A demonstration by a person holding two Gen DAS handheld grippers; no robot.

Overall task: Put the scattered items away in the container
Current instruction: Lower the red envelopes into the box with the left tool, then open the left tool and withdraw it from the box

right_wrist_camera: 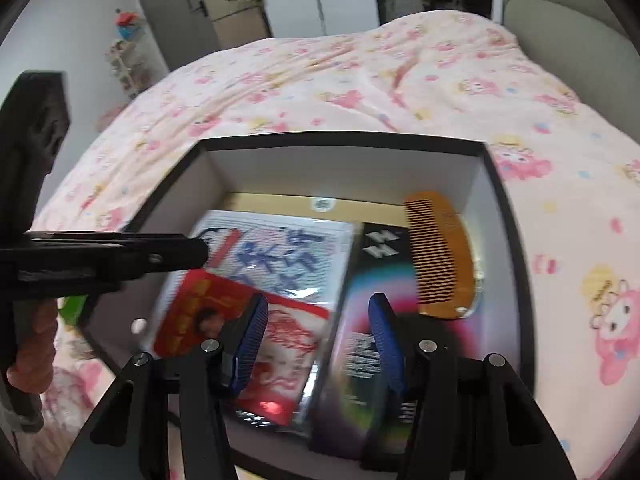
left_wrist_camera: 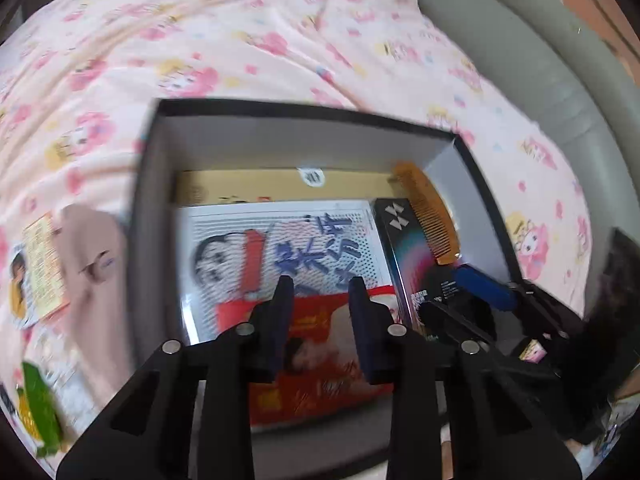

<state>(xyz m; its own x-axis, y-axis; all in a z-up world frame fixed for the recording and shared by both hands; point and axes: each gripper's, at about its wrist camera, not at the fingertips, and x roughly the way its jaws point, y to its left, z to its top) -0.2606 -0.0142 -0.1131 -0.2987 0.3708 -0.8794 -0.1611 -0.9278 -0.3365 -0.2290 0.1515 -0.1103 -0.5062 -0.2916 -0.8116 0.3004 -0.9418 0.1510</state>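
A black open box sits on the bed. Inside lie a white packet with blue characters, a red packet, a black box with a rainbow print and an orange comb. My left gripper is open and empty above the red packet; it also shows in the right wrist view. My right gripper is open and empty over the box; one of its blue fingers shows in the left wrist view.
The box rests on a pink cartoon-print quilt. Left of the box lie a yellow label card, a beige item and a green packet. A grey headboard runs along the right.
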